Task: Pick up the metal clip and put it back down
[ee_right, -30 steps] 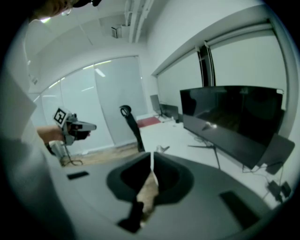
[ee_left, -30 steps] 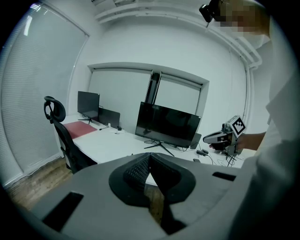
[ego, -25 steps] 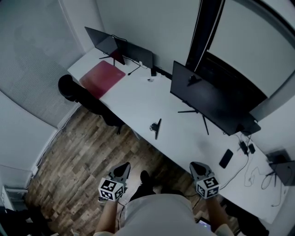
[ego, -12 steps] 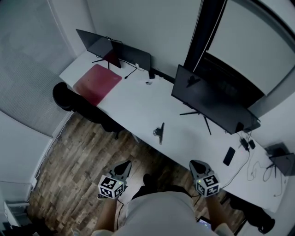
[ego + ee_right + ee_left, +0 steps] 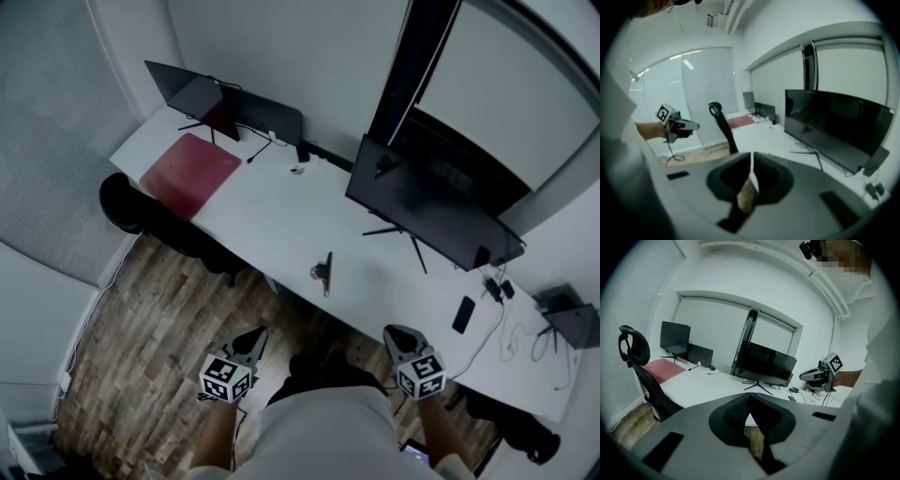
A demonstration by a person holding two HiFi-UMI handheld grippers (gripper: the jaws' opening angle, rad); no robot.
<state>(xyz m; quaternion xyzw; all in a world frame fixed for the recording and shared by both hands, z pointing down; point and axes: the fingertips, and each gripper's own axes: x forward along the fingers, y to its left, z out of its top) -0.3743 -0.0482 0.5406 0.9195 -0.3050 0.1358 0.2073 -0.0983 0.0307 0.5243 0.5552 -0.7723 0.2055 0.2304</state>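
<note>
The metal clip (image 5: 322, 272), a small dark piece, lies near the front edge of the long white desk (image 5: 272, 211). Both grippers hang over the wooden floor in front of the desk, well short of the clip. My left gripper (image 5: 253, 337) is at the lower left, its jaws pressed together with nothing between them (image 5: 749, 396). My right gripper (image 5: 397, 335) is at the lower right, also shut and empty (image 5: 751, 157). Each gripper shows in the other's view: the right gripper (image 5: 806, 376), the left gripper (image 5: 693, 125). I cannot make out the clip in either gripper view.
A wide black monitor (image 5: 422, 211) stands behind the clip on a thin stand. Two smaller screens (image 5: 267, 117) and a red mat (image 5: 190, 172) fill the desk's left end. A black office chair (image 5: 127, 202) sits at the left, with a phone (image 5: 461, 315) and cables at the right.
The head view has shifted a little, so the desk and clip sit slightly lower and further right in the picture. Both grippers stay shut, in nearly the same places.
</note>
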